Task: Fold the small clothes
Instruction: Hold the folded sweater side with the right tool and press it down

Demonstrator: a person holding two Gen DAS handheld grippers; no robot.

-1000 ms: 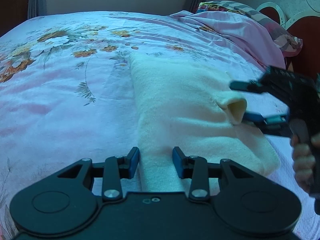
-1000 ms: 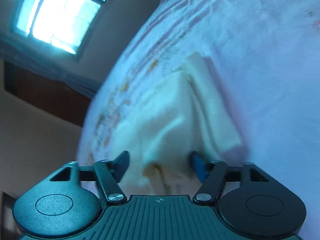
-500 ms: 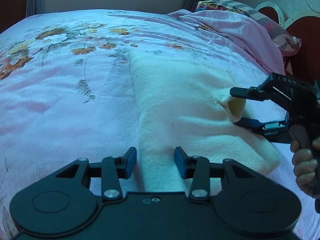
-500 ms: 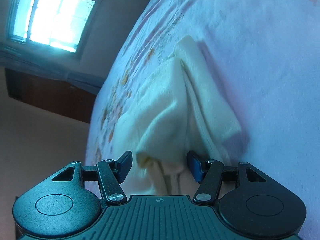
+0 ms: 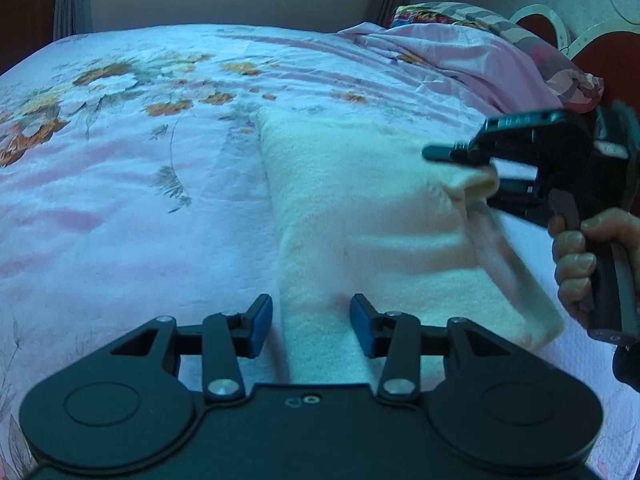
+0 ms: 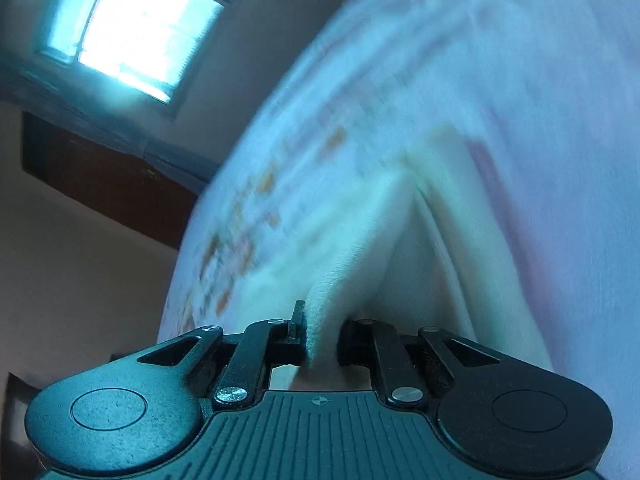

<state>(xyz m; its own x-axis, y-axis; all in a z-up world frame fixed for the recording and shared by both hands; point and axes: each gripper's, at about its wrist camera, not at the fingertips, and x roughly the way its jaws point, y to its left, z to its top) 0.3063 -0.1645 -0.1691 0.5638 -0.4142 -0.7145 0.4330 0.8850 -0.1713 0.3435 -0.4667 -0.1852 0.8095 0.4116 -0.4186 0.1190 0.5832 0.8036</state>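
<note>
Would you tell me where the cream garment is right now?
In the left wrist view, the cream garment lies on the floral bedspread, right of centre; the right gripper pinches its right edge.

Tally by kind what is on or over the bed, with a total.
Cream fleece garment: 1
Tools: 2, the left tool open astride the garment's near edge, the right tool whose jaws have just been closing, now shut on a fold of the garment
Pink floral bedspread: 1
Bunched pink bedding at the head: 1
Total: 5
</note>
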